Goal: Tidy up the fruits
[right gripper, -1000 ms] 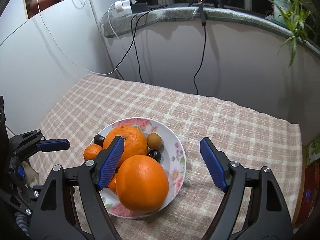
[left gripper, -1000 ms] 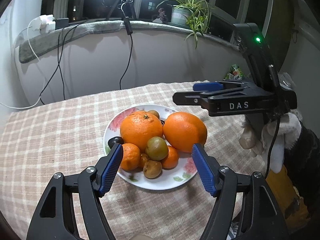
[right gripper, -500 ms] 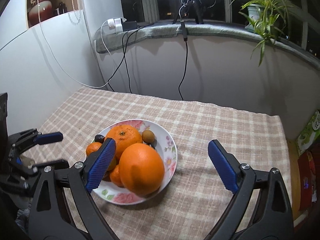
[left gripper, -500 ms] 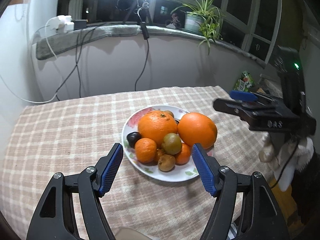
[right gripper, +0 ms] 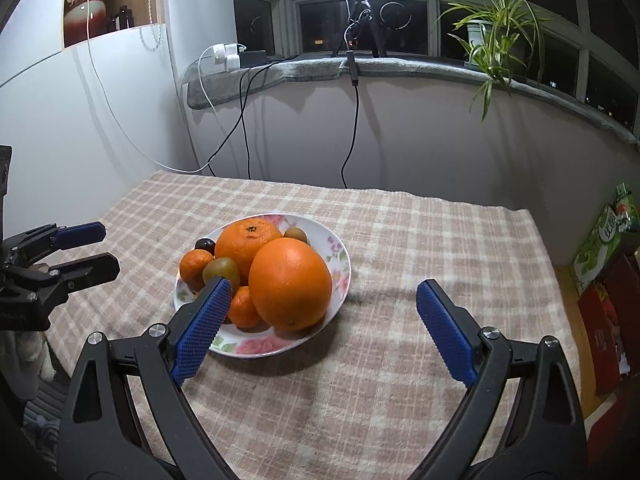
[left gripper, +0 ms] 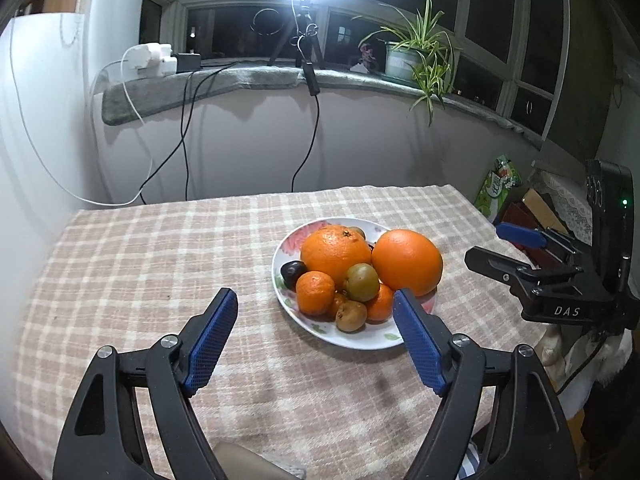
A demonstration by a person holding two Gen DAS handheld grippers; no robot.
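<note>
A white floral plate (left gripper: 360, 338) (right gripper: 340, 264) stands on the checked tablecloth, piled with fruit: two large oranges (left gripper: 407, 261) (right gripper: 290, 282), small mandarins (left gripper: 315, 287), greenish-brown kiwis (left gripper: 362, 282) and a dark plum (left gripper: 292, 272). My left gripper (left gripper: 314, 330) is open and empty, held back from the plate's near left side; it also shows in the right wrist view (right gripper: 90, 250). My right gripper (right gripper: 322, 326) is open and empty, held back from the plate's near right side; it also shows in the left wrist view (left gripper: 498, 246).
The checked tablecloth (left gripper: 160, 260) covers the table. Behind it are a wall, a grey window ledge (left gripper: 248, 80) with hanging cables (left gripper: 308, 120), a potted plant (left gripper: 416, 56) and a bright lamp. Boxes (right gripper: 604, 248) stand off the table's right edge.
Both grippers have pulled back and risen away from the plate, which now looks smaller and farther. Both stay open. The fruit has not moved.
</note>
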